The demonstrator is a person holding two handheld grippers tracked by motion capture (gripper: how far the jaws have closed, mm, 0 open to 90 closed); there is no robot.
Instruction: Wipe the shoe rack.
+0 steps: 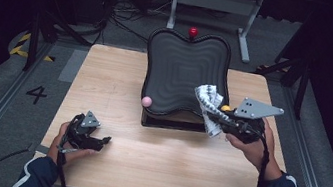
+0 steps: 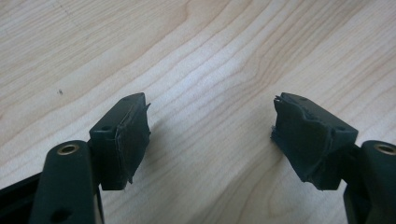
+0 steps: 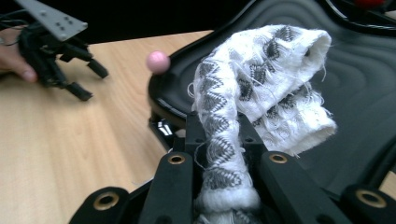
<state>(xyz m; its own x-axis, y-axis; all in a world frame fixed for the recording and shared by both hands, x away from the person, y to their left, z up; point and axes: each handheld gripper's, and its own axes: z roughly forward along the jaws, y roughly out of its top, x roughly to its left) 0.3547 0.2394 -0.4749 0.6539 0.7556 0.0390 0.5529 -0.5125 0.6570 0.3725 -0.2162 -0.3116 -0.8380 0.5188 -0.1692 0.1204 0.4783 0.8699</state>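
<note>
A black tray (image 1: 183, 71) with a wavy ribbed face stands tilted at the back middle of the wooden table (image 1: 116, 75). It carries a pink knob (image 1: 146, 101) at its left edge, a red knob (image 1: 193, 31) on top and a yellow knob (image 1: 225, 108) at its right. My right gripper (image 1: 211, 116) is shut on a white and grey patterned cloth (image 1: 208, 99), held up before the tray's right edge. In the right gripper view the cloth (image 3: 266, 79) folds over above the closed jaws. My left gripper (image 1: 102, 143) is open and empty, low over the table's front left; its pads (image 2: 128, 140) stand wide apart over bare wood.
A grey metal stand (image 1: 214, 2) and loose cables lie on the floor behind the table. A painted "4" (image 1: 36, 94) marks the floor at the left. The right gripper view catches the left gripper (image 3: 88, 79) and a hand across the table (image 3: 70, 154).
</note>
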